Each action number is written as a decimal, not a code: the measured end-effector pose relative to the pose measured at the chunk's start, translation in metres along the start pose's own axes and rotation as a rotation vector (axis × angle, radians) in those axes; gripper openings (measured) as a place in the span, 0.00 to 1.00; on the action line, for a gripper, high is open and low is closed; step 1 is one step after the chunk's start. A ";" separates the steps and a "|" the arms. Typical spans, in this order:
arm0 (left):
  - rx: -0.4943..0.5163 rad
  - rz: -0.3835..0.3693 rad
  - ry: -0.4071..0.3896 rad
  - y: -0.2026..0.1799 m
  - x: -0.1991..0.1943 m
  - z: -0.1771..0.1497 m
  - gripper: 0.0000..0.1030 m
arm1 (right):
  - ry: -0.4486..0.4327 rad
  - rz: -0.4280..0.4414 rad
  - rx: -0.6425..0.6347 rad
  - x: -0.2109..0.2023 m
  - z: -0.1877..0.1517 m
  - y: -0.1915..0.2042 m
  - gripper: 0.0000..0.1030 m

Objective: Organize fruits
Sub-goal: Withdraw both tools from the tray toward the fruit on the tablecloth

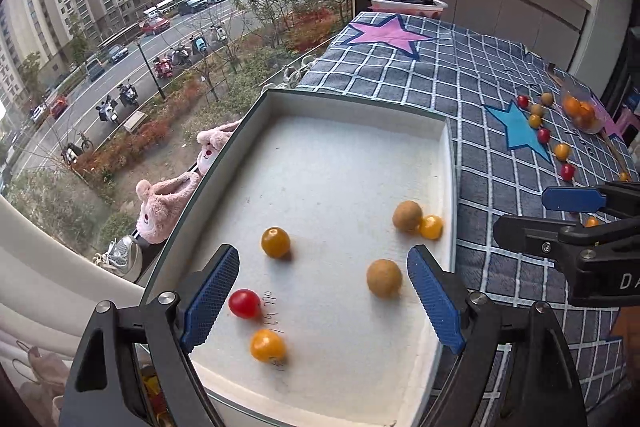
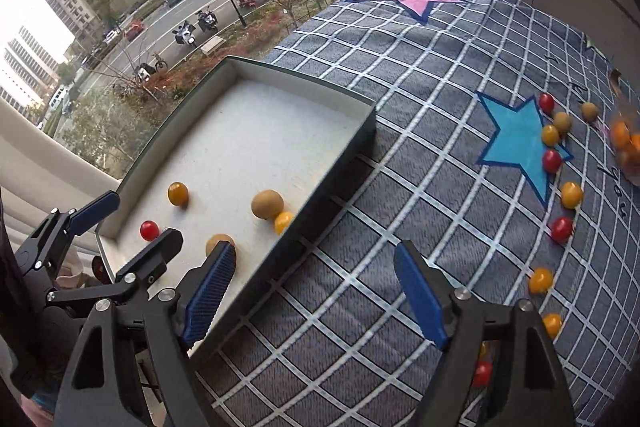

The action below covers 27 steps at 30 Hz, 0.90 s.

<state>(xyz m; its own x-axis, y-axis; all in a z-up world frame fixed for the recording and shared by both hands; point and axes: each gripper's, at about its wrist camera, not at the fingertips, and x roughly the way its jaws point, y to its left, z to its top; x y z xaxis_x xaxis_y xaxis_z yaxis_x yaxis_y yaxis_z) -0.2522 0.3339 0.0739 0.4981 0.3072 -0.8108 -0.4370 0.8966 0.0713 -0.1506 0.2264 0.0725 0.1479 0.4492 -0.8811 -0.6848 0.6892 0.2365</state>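
Left wrist view: spread left hand-held gripper (image 1: 323, 271) over white box (image 1: 352, 105) with six fruits; right hand-held gripper (image 2: 314, 277) spread too.

We see six small round fruits (image 1: 275, 242), yellow, brown and red, loose in the shallow white-lined box (image 1: 352, 147); more (image 2: 571, 194) are strung across the checked cloth.

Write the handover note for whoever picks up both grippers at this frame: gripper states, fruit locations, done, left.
Left gripper: open, empty, over the shallow white-lined box.
Right gripper: open, empty, above the grey checked cloth.
Done: six small fruits in the box, among them a red cherry tomato and a brown round fruit.
Left: the row of loose fruits on the cloth by the blue star patch.
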 end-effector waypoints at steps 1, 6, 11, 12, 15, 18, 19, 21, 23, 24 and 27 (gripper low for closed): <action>0.015 -0.006 -0.007 -0.007 -0.004 0.000 0.85 | -0.004 -0.001 0.016 -0.004 -0.006 -0.007 0.81; 0.086 -0.044 -0.023 -0.045 -0.016 -0.002 0.85 | -0.025 -0.043 0.062 -0.022 -0.033 -0.040 0.81; 0.155 -0.080 -0.007 -0.085 -0.015 -0.009 0.85 | -0.051 -0.088 0.112 -0.039 -0.060 -0.074 0.81; 0.167 -0.087 0.000 -0.092 -0.013 -0.010 0.85 | -0.054 -0.097 0.125 -0.043 -0.066 -0.081 0.81; 0.198 -0.107 0.020 -0.111 -0.008 -0.018 0.85 | -0.058 -0.130 0.163 -0.050 -0.084 -0.102 0.81; 0.225 -0.124 0.034 -0.129 -0.002 -0.026 0.85 | -0.064 -0.165 0.199 -0.056 -0.102 -0.120 0.81; 0.235 -0.127 0.038 -0.134 0.001 -0.028 0.85 | -0.065 -0.176 0.206 -0.057 -0.107 -0.125 0.81; 0.253 -0.136 0.048 -0.145 0.006 -0.032 0.85 | -0.068 -0.196 0.219 -0.059 -0.117 -0.133 0.81; 0.268 -0.155 0.057 -0.154 0.010 -0.037 0.85 | -0.069 -0.210 0.229 -0.060 -0.127 -0.139 0.81; 0.276 -0.163 0.058 -0.158 0.012 -0.039 0.85 | -0.070 -0.216 0.234 -0.059 -0.131 -0.142 0.81; 0.298 -0.170 0.056 -0.172 0.017 -0.042 0.85 | -0.067 -0.236 0.235 -0.056 -0.139 -0.147 0.81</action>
<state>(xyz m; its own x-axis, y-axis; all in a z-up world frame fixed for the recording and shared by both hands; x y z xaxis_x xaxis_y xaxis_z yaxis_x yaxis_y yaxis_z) -0.1999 0.1717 0.0235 0.4998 0.1352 -0.8555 -0.1092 0.9897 0.0927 -0.1578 0.0208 0.0302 0.3344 0.2922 -0.8960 -0.4436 0.8876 0.1239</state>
